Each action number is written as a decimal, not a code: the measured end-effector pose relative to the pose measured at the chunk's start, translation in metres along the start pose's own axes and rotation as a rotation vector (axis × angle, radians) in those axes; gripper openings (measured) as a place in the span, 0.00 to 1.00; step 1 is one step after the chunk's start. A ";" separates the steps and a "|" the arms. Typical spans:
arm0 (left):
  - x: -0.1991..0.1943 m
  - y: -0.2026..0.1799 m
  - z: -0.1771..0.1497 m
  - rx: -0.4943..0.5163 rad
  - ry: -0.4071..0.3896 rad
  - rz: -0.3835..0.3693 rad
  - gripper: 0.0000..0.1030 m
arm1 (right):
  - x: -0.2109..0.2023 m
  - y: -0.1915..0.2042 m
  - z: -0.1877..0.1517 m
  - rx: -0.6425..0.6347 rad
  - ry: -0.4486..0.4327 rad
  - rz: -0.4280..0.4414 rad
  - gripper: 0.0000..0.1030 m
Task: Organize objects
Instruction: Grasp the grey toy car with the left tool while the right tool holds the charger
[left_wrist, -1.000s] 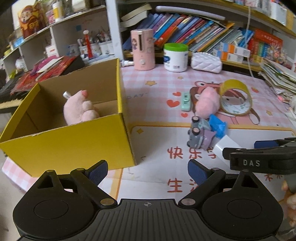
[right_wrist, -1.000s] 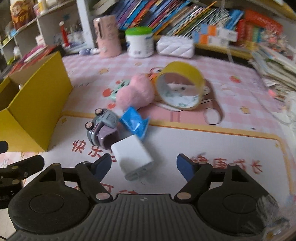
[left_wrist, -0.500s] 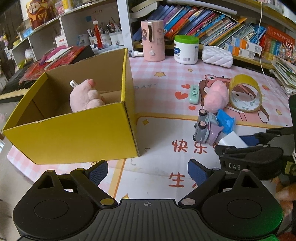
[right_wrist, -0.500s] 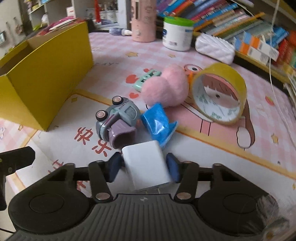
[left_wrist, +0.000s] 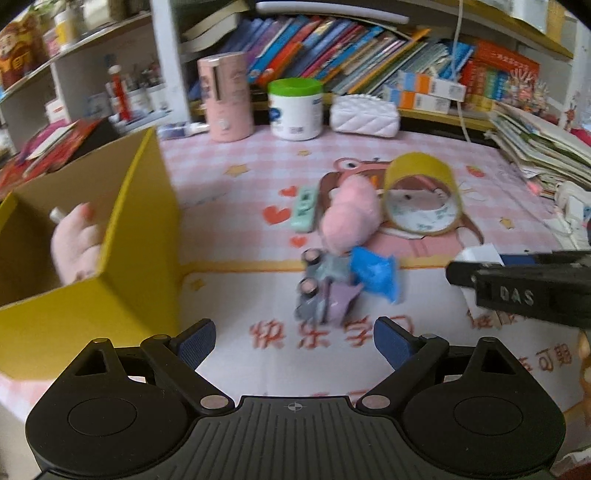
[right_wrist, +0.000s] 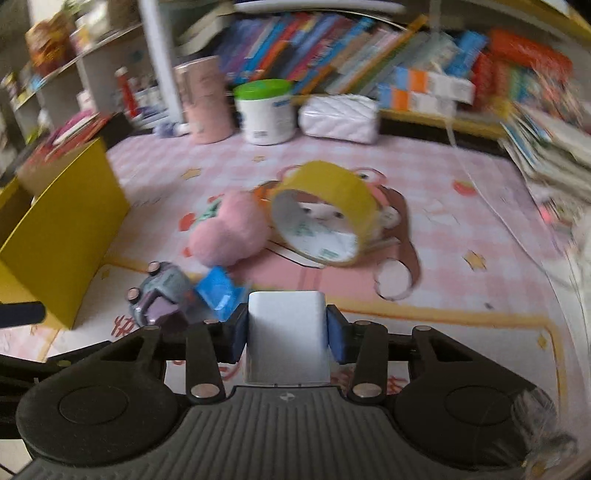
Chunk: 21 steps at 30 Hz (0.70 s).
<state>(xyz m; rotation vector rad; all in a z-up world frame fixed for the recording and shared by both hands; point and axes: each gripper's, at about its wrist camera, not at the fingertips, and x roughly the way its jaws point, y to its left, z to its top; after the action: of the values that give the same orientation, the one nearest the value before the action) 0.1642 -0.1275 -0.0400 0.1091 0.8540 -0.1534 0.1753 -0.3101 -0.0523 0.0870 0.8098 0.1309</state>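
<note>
My right gripper has its jaws closing, and both blue pads press the sides of a white charger block, lifted off the mat. In the left wrist view that gripper juts in from the right with the block at its tip. My left gripper is open with nothing between its fingers, just short of a grey-purple toy car. A blue packet, a pink pompom, a yellow tape roll and a small green item lie beyond. A yellow box at the left holds a pink plush.
At the back of the pink mat stand a pink cylinder, a white jar with a green lid and a white quilted pouch. Book shelves run behind. A stack of papers crowds the right edge.
The right gripper closed on the white block and carried it up off the mat, away from the car. The left gripper shifted right, so the yellow box slid toward the left edge.
</note>
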 end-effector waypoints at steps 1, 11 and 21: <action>0.004 -0.002 0.003 -0.001 -0.005 0.000 0.91 | -0.003 -0.004 -0.001 0.008 -0.002 -0.009 0.40; 0.041 -0.020 0.019 0.029 0.014 -0.013 0.77 | -0.025 -0.026 -0.008 0.003 -0.023 -0.032 0.40; 0.073 -0.020 0.022 0.049 0.055 -0.028 0.47 | -0.027 -0.030 -0.012 0.005 -0.008 -0.023 0.40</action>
<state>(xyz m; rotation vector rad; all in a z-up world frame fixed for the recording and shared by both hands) 0.2238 -0.1568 -0.0817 0.1475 0.9074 -0.1983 0.1508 -0.3439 -0.0449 0.0825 0.8033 0.1069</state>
